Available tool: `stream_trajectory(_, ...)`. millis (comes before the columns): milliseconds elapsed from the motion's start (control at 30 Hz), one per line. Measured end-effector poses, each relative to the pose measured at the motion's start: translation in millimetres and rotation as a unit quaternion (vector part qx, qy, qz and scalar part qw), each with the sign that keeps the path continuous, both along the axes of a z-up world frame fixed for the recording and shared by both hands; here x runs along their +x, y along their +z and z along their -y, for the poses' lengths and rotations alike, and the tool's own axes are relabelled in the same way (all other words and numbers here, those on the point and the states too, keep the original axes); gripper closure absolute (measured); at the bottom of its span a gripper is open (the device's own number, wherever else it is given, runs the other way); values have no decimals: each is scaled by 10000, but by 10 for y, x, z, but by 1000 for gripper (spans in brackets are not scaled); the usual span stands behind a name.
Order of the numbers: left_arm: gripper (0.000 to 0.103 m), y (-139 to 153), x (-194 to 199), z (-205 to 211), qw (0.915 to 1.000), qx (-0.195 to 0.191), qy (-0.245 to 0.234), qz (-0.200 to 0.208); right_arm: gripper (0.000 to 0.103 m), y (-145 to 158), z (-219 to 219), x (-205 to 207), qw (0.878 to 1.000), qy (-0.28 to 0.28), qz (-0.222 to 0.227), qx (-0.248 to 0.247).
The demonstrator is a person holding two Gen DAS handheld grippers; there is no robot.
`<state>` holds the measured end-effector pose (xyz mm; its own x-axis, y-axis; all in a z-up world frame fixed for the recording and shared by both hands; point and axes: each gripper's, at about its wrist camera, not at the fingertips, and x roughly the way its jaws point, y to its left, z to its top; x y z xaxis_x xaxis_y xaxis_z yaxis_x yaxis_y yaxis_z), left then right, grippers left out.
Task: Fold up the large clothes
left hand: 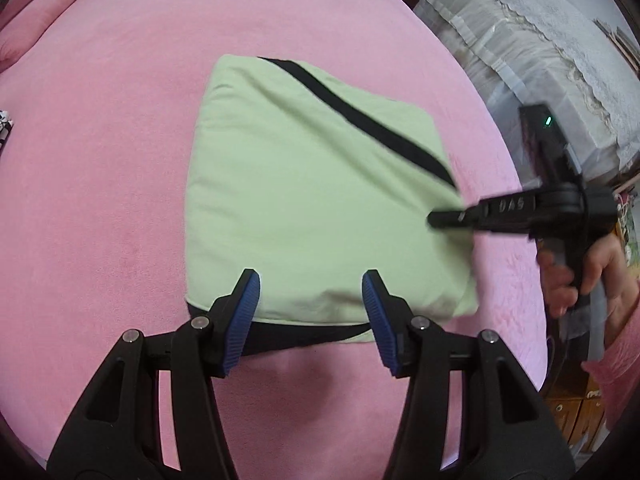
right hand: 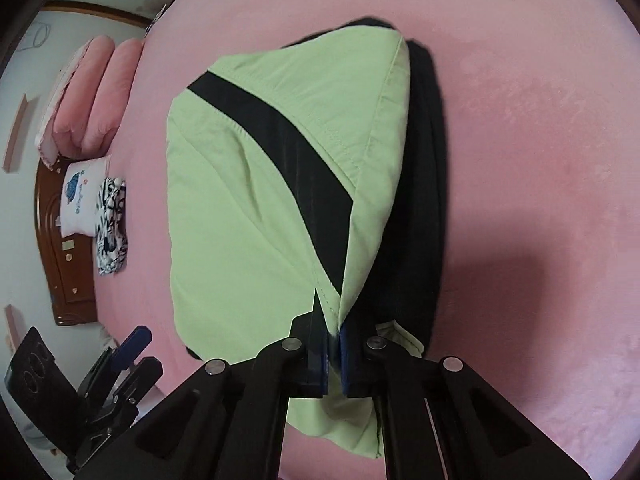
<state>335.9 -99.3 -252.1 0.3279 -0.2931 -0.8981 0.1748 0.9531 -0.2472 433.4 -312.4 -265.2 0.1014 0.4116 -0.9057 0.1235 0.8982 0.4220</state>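
Note:
A light green garment with a black stripe [left hand: 304, 184] lies folded into a rough square on the pink bed [left hand: 100, 160]. Black fabric shows at its near edge. My left gripper [left hand: 311, 294] hovers over that near edge, open, with its blue pads [left hand: 248, 308] apart and gripping nothing. My right gripper [right hand: 334, 330] is shut on a raised fold of the green garment [right hand: 248, 208] at its edge, lifting the cloth into a ridge. In the left wrist view a hand [left hand: 588, 280] holds the right gripper [left hand: 444, 218] at the garment's right side. The left gripper [right hand: 134, 346] appears at the lower left of the right wrist view.
Pink pillows [right hand: 96, 92], a white printed cushion [right hand: 80, 200] and a black-and-white patterned cloth [right hand: 110, 228] lie by the wooden headboard [right hand: 68, 264]. Lace-covered furniture [left hand: 540, 60] stands beyond the bed's right edge, with wooden drawers [left hand: 576, 412] below.

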Motion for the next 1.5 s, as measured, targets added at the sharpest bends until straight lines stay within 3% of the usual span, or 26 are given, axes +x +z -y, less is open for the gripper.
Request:
stream_trajectory(33,53,-17,-9,-5,10000,39,-63,-16,100,32,-12,28,9991,58,178,-373)
stream_trajectory(100,53,-5,-45,-45,9998,115,-142,-61,100,7,7,74,9979,-56,159,-627)
stream_trajectory(167,53,-43,-87,-38,9996,159,-192,-131,100,-174,20,99,9984,-266,-126,-488)
stream_trajectory(267,53,-63,-112,-47,9994,162,-226,-227,98,-221,96,32,9986,-489,13,-210)
stream_trajectory(333,53,-81,-116,-57,9993,172,-243,-233,86,-158,145,-68,9981,-593,175,-64)
stream_trajectory(400,53,-106,-109,-47,9991,219,-247,-270,62,-78,227,-187,9973,-666,322,25)
stream_trajectory(500,53,-196,-28,-32,9984,276,-195,-448,45,9,307,-417,9958,-743,462,262)
stream_trajectory(633,50,-469,32,-13,9931,422,-276,-1055,44,7,306,-689,9985,-471,286,77)
stream_trajectory(767,50,-610,41,85,9896,980,-423,-967,44,-90,139,-823,9991,-270,329,84)
stream_trajectory(833,46,-669,59,117,9892,1060,-385,-940,48,-148,58,-841,9992,-182,324,145)
stream_trajectory(867,45,-706,70,133,9879,1163,-380,-952,66,-176,-27,-844,9993,-88,306,220)
stream_trajectory(900,45,-732,78,142,9867,1262,-373,-957,76,-207,-112,-849,9994,-9,273,228)
stream_trajectory(967,45,-794,100,140,9832,1495,-324,-997,85,-232,-259,-852,9995,200,254,44)
stream_trajectory(1100,43,-900,153,2,9771,1700,-151,-1270,92,-161,-269,-926,9991,156,248,294)
stream_trajectory(1200,44,-941,167,-197,9802,1190,106,-1580,94,-140,-31,-1043,9954,-319,-66,901)
stream_trajectory(1267,44,-950,140,-278,9805,960,134,-1712,95,-129,41,-1118,9936,-426,-225,1022)
stream_trajectory(1333,44,-929,106,-295,9812,894,72,-1710,95,-96,21,-1165,9960,-366,-214,784)
stream_trajectory(1433,44,-890,82,-264,9824,964,-4,-1600,101,-162,70,-1156,9986,-284,-87,-431)
stream_trajectory(1500,44,-883,102,-232,9827,983,-23,-1567,101,-262,127,-1129,9984,-449,-199,-293)
